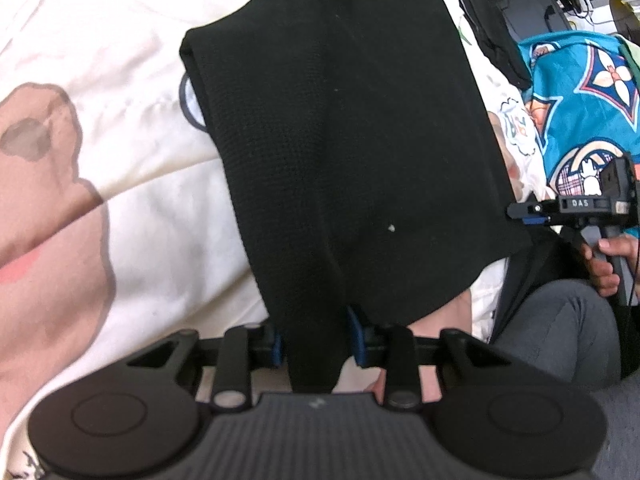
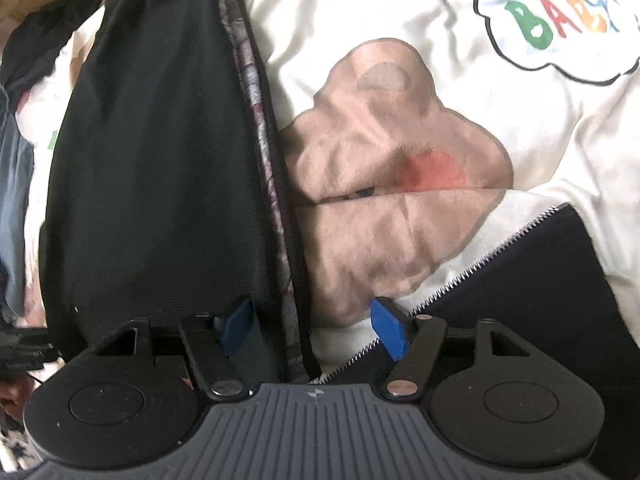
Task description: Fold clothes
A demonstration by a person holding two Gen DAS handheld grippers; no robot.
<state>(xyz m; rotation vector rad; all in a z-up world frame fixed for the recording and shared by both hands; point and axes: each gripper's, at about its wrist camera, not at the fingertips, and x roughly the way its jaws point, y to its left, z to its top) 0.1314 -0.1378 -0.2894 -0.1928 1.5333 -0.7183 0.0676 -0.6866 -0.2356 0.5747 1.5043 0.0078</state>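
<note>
1. Left wrist view. I hold the left gripper (image 1: 318,340) pinched on a hanging fold of the black garment (image 1: 340,140); its blue pads (image 1: 357,334) sit on either side of the cloth with the fabric bunched between them. In my judgement this grip anchors the near edge so the rest can lie flat for folding. Ahead of the fingers the garment spreads over the cream printed blanket (image 1: 120,80), dark, finely knitted, with a rolled edge on its left and a few specks of lint. To the right, the right gripper (image 1: 520,213) is held by a hand (image 1: 608,264) beside the garment's corner.

2. Right wrist view. I see the right gripper (image 2: 314,326) spread wide, pads pressing on nothing. The garment's trimmed edge (image 2: 260,120) runs between the fingers, the black body to the left. A dark zippered piece (image 2: 520,272) lies at the right finger. I judge the spread fingers suit either a fresh grasp or a release.
</note>
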